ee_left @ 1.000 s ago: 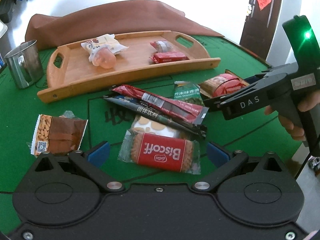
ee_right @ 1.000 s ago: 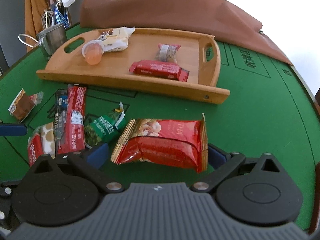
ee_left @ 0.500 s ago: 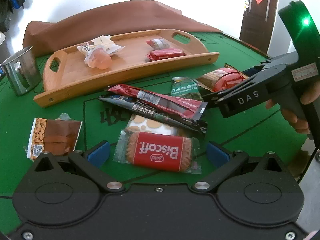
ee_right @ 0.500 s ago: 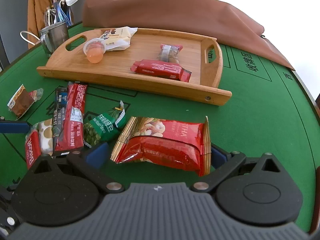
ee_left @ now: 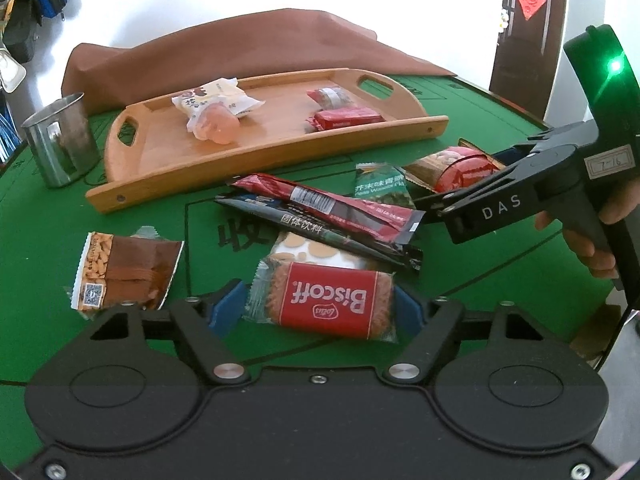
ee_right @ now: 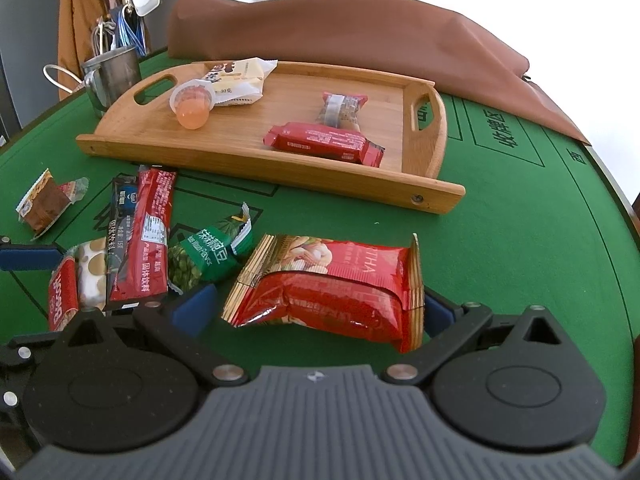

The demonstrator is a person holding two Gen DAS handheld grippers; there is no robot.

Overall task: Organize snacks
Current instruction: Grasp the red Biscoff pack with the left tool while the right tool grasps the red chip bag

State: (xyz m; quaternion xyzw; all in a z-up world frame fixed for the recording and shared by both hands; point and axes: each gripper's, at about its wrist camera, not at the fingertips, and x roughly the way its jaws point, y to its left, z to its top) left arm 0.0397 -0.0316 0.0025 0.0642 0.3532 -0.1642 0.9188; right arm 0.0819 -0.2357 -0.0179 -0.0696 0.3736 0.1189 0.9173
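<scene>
My left gripper (ee_left: pixel 322 312) is shut on the red Biscoff biscuit pack (ee_left: pixel 326 300), its blue pads touching both ends. My right gripper (ee_right: pixel 320 308) has its jaws around the red nut bag (ee_right: pixel 336 284) and grips it at both ends; the bag also shows in the left wrist view (ee_left: pixel 460 168). The wooden tray (ee_right: pixel 248 160) holds a white packet (ee_right: pixel 236 80), a jelly cup (ee_right: pixel 192 104), a small wrapped sweet (ee_right: pixel 342 108) and a red bar (ee_right: pixel 324 144).
On the green felt lie a red stick pack (ee_left: pixel 332 208), a dark stick pack (ee_left: pixel 320 232), a green pea pack (ee_right: pixel 208 256), a spotted pack (ee_left: pixel 308 250) and a brown almond pack (ee_left: pixel 124 272). A steel mug (ee_left: pixel 60 140) stands left of the tray. A brown cloth (ee_right: pixel 340 36) lies behind.
The left gripper's jaws have closed from wide apart onto the Biscoff pack. The right gripper has closed in on the nut bag, which looks slightly raised and nearer.
</scene>
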